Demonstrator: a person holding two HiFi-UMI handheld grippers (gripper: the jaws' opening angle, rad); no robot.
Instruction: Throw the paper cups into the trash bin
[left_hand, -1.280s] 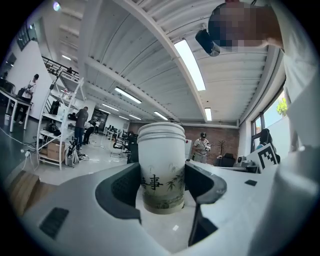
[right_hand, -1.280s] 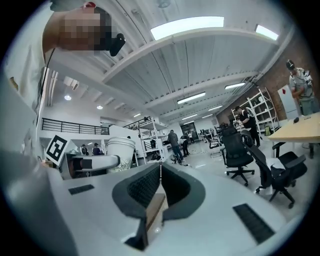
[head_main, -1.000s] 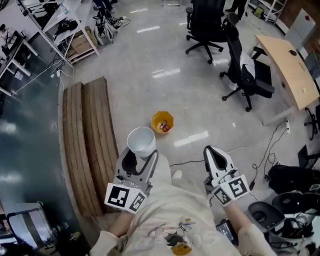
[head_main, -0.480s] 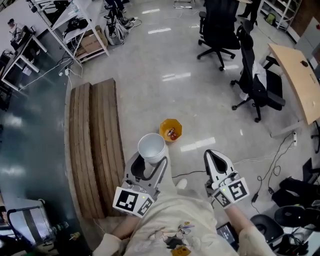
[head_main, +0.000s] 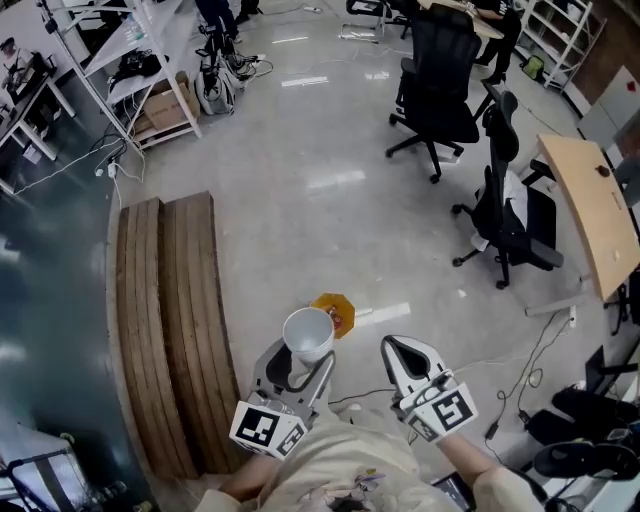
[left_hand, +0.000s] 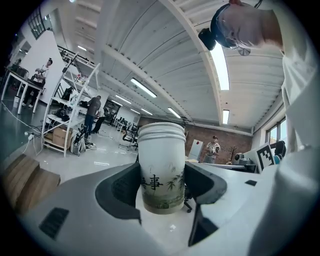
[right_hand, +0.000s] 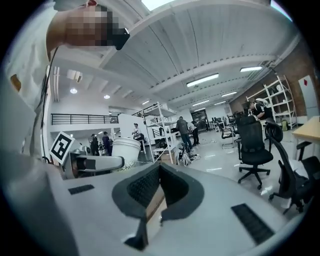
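A white paper cup (head_main: 308, 335) with printed bamboo and characters stands upright between the jaws of my left gripper (head_main: 301, 362), which is shut on it. In the left gripper view the cup (left_hand: 160, 169) fills the gap between the black pads (left_hand: 119, 189). The yellow trash bin (head_main: 337, 311) sits on the floor just beyond the cup, partly hidden by its rim, with some rubbish inside. My right gripper (head_main: 404, 356) hangs to the right of the cup, shut and empty. The right gripper view shows its pads (right_hand: 144, 186) pressed together, with the cup (right_hand: 125, 149) off to the left.
Two long wooden plank stacks (head_main: 165, 320) lie on the floor at the left. Black office chairs (head_main: 438, 82) (head_main: 512, 222) stand at the back right beside a wooden desk (head_main: 590, 205). Metal shelving (head_main: 120, 55) is at the back left. Cables (head_main: 500, 370) trail on the right.
The view has advanced across the floor, and the yellow bin now sits close behind the held cup instead of well ahead of it. Both grippers keep the same grip and spacing.
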